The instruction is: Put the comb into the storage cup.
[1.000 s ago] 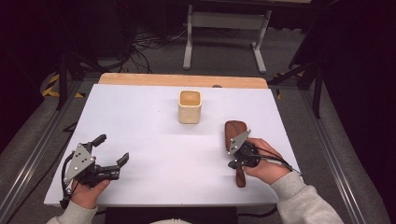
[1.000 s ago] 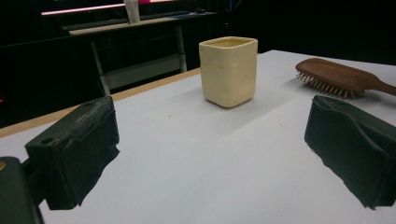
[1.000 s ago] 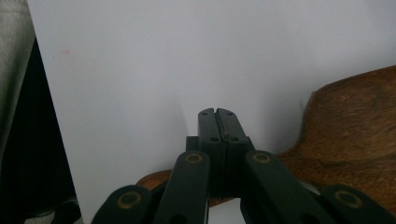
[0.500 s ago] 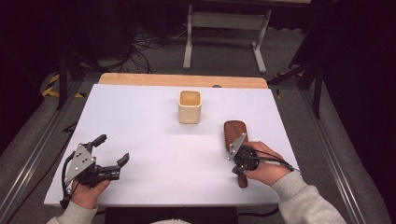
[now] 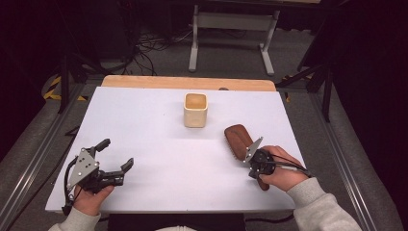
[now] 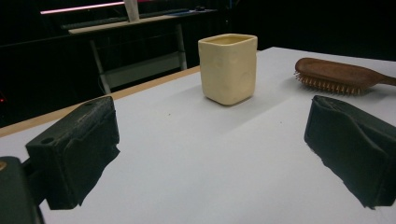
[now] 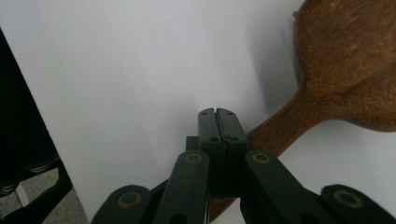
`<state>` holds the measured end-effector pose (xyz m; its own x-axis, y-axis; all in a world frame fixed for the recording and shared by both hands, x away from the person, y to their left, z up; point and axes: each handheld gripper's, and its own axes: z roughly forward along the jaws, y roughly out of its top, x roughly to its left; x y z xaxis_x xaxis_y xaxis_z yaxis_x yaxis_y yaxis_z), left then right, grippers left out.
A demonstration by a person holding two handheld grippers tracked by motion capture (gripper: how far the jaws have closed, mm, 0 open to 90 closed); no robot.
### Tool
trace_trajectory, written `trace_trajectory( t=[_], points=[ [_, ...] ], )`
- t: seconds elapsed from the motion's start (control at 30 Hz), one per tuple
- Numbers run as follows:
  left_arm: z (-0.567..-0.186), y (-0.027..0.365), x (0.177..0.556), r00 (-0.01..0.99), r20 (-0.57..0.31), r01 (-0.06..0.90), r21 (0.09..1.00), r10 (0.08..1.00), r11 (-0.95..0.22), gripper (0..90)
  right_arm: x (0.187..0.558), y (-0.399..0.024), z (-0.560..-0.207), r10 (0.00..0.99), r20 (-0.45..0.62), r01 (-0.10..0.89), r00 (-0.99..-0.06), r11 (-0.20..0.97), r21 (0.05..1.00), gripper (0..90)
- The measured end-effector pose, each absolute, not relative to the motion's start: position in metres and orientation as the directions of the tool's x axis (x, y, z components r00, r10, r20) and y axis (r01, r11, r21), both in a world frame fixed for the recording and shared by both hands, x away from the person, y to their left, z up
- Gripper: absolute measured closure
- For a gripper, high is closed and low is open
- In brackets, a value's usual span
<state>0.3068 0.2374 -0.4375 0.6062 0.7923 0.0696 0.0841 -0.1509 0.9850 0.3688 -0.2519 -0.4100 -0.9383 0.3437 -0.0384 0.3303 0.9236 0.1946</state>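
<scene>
A brown wooden hairbrush (image 5: 238, 138) lies bristles down on the right of the white table (image 5: 144, 120), its handle pointing toward the near edge. My right gripper (image 5: 256, 169) is over that handle, held by a hand. In the right gripper view its jaws (image 7: 217, 113) are pressed together with nothing between them, and the hairbrush handle (image 7: 280, 128) passes underneath. A cream square cup (image 5: 196, 109) stands upright at the table's middle back. My left gripper (image 5: 116, 154) rests near the front left, open and empty. Its view shows the cup (image 6: 228, 67) and the hairbrush (image 6: 336, 74) ahead.
A wooden strip (image 5: 187, 83) runs along the table's far edge. Beyond it stand a metal stand (image 5: 231, 21) and cables on the floor. Metal rails flank the table on both sides.
My right hand has shifted slightly toward the near edge, along the brush handle. The left gripper, the cup and the brush have not moved.
</scene>
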Motion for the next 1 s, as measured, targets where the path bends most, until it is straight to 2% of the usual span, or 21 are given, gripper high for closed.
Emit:
trace_trajectory(
  t=[0.27,0.4,0.47,0.5,0.57,0.6,0.7,0.73,0.8,0.9,1.0],
  points=[
    [-0.438,0.237,0.307,0.604,0.07,0.086,0.985,0.794,-0.153,4.2,0.37,-0.26,-0.408,0.403,-0.037,0.388,-0.915,0.899,0.204,90.0],
    [-0.438,0.237,0.307,0.604,0.073,0.087,0.984,0.794,-0.156,4.1,0.369,-0.26,-0.406,0.435,-0.013,0.417,-0.9,0.871,0.26,84.8],
    [-0.438,0.237,0.307,0.603,0.07,0.086,0.985,0.794,-0.152,4.2,0.368,-0.259,-0.404,0.451,-0.014,0.431,-0.893,0.862,0.268,78.9],
    [-0.438,0.237,0.307,0.603,0.07,0.086,0.985,0.794,-0.152,4.2,0.368,-0.259,-0.404,0.451,-0.014,0.431,-0.893,0.862,0.268,78.9],
    [-0.438,0.237,0.306,0.603,0.07,0.086,0.984,0.794,-0.153,4.1,0.368,-0.257,-0.402,0.475,-0.002,0.453,-0.88,0.841,0.296,71.8],
    [-0.438,0.237,0.307,0.604,0.072,0.085,0.984,0.794,-0.154,4.1,0.368,-0.256,-0.4,0.499,0.0,0.473,-0.867,0.821,0.321,56.8],
    [-0.438,0.237,0.307,0.604,0.072,0.085,0.984,0.794,-0.155,4.1,0.367,-0.255,-0.399,0.563,0.037,0.541,-0.826,0.772,0.333,45.0],
    [-0.438,0.237,0.307,0.604,0.072,0.085,0.984,0.794,-0.155,4.2,0.367,-0.255,-0.399,0.563,0.037,0.541,-0.826,0.772,0.333,45.0],
    [-0.438,0.237,0.306,0.603,0.07,0.086,0.985,0.794,-0.152,4.2,0.367,-0.253,-0.398,0.622,0.012,0.589,-0.783,0.736,0.335,32.9],
    [-0.438,0.237,0.306,0.603,0.071,0.085,0.985,0.795,-0.153,4.1,0.368,-0.253,-0.399,0.661,0.023,0.63,-0.75,0.703,0.332,26.5],
    [-0.438,0.237,0.306,0.602,0.072,0.084,0.985,0.795,-0.153,4.1,0.37,-0.255,-0.4,0.697,0.024,0.665,-0.717,0.673,0.322,26.3]
  ],
)
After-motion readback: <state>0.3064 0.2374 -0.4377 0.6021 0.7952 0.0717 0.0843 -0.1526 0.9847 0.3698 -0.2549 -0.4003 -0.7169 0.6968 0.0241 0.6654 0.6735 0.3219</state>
